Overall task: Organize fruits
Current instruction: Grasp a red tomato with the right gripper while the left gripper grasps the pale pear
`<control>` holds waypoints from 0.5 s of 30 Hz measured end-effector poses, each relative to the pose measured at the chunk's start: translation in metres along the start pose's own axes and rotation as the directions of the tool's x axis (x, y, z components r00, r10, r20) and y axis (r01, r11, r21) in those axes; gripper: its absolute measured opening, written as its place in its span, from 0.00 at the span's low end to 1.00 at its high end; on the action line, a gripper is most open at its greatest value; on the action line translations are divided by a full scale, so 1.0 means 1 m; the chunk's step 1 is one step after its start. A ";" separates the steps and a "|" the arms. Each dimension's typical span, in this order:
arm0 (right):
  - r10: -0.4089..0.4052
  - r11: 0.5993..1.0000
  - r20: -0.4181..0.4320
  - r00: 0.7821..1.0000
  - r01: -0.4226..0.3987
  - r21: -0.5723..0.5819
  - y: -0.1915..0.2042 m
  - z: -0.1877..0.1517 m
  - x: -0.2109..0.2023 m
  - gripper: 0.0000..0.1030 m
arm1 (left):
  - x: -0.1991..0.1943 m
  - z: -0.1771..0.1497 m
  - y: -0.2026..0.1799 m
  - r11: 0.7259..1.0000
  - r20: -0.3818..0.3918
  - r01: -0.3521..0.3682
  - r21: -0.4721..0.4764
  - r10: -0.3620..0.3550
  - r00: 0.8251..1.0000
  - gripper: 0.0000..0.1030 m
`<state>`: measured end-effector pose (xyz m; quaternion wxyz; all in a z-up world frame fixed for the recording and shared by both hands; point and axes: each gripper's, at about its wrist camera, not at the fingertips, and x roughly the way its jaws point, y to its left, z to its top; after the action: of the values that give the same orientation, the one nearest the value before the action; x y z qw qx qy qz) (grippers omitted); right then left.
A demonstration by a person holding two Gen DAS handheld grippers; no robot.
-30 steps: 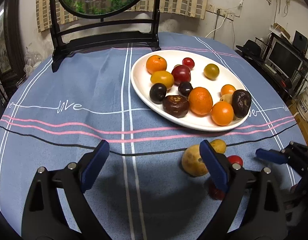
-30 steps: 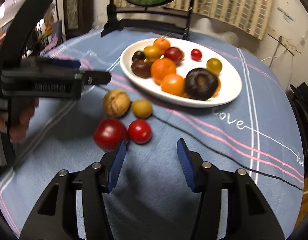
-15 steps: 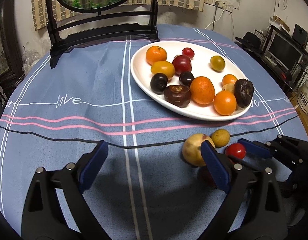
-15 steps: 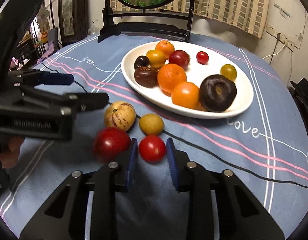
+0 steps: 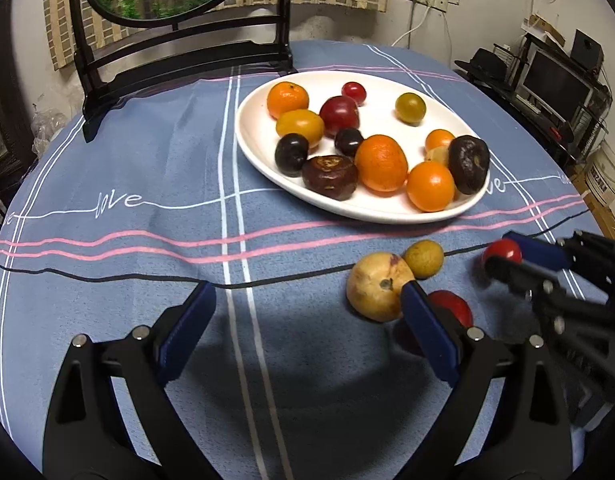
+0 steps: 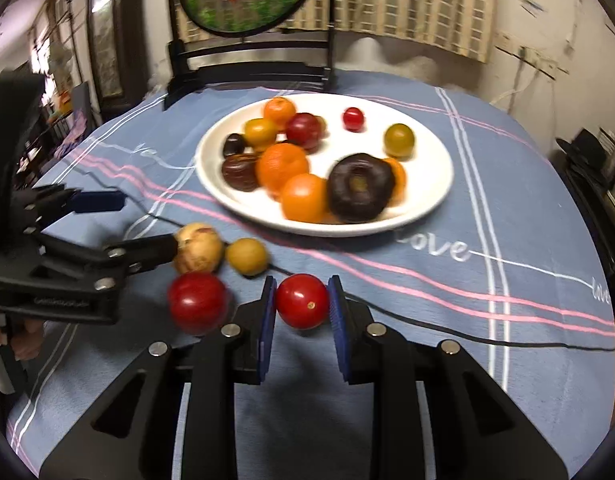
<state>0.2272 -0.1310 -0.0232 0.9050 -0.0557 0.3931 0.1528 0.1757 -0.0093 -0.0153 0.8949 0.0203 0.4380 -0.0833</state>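
right wrist view: right gripper (image 6: 302, 307) clamped on small red tomato (image 6: 303, 301), both blue pads touching it
left gripper (image 5: 303, 330): jaws wide apart, nothing between them
near bench edge: larger red fruit (image 6: 197, 303), pale yellow fruit (image 6: 198, 247), small yellow fruit (image 6: 247, 256) close together
farther back: white plate (image 6: 435, 196) holding oranges and dark fruits

Dim indoor light from above; the left claw (image 5: 303, 332) casts a broad soft shadow on the table (image 5: 107, 152). Fisheye views bend straight lines and darken the corners; the right wrist view shows motion blur
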 end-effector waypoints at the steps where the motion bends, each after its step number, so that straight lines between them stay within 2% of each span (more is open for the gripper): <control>1: -0.004 1.000 -0.001 1.000 0.004 0.009 -0.002 -0.001 0.000 0.25 | -0.001 -0.001 -0.002 1.000 0.000 0.006 0.010 -0.006 1.000 0.92; 8: -0.003 1.000 0.001 1.000 0.003 0.025 -0.009 -0.001 -0.001 0.25 | -0.003 -0.011 -0.013 0.984 -0.039 -0.017 0.179 0.024 0.999 0.92; 12: 0.013 1.000 0.003 1.000 -0.013 0.010 -0.004 -0.001 -0.002 0.25 | 0.007 -0.014 -0.011 0.979 -0.048 -0.027 0.200 0.037 0.998 0.91; 15: 0.020 1.000 0.007 1.000 -0.020 0.000 -0.002 -0.001 -0.004 0.25 | 0.011 -0.016 -0.024 0.968 -0.006 -0.022 0.249 0.024 1.000 0.87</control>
<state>0.2249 -0.1336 -0.0211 0.9048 -0.0515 0.3904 0.1619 0.1660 -0.0324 -0.0328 0.8842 0.1378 0.4279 -0.1272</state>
